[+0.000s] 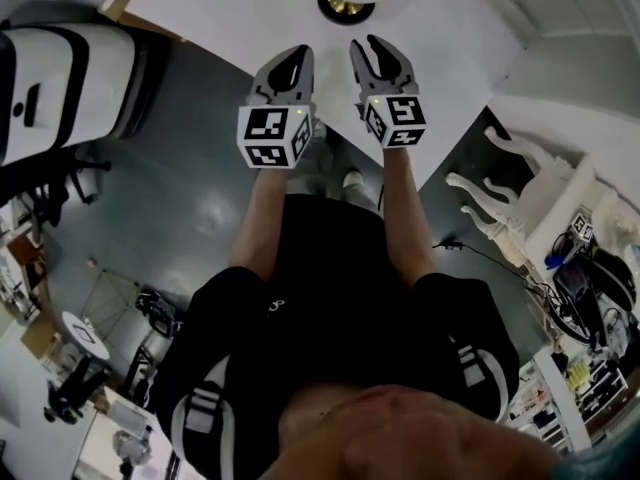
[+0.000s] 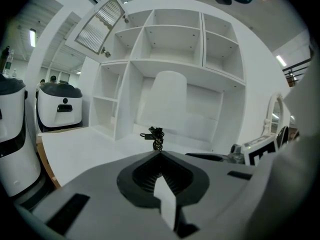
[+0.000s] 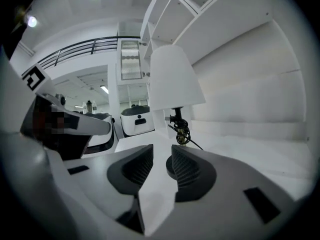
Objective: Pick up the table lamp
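Faces upright table lamp [image 3: 175,84] far ahead, nearer the right gripper [image 3: 162,147].
Holds right jaws spread, empty; left gripper [image 2: 160,154] pressed together.

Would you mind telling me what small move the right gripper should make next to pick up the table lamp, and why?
Probably ease the right gripper forward until the thin stem of the table lamp sits between its jaws. They stand apart with nothing between them, and the stem lies ahead, slightly right of the gap.
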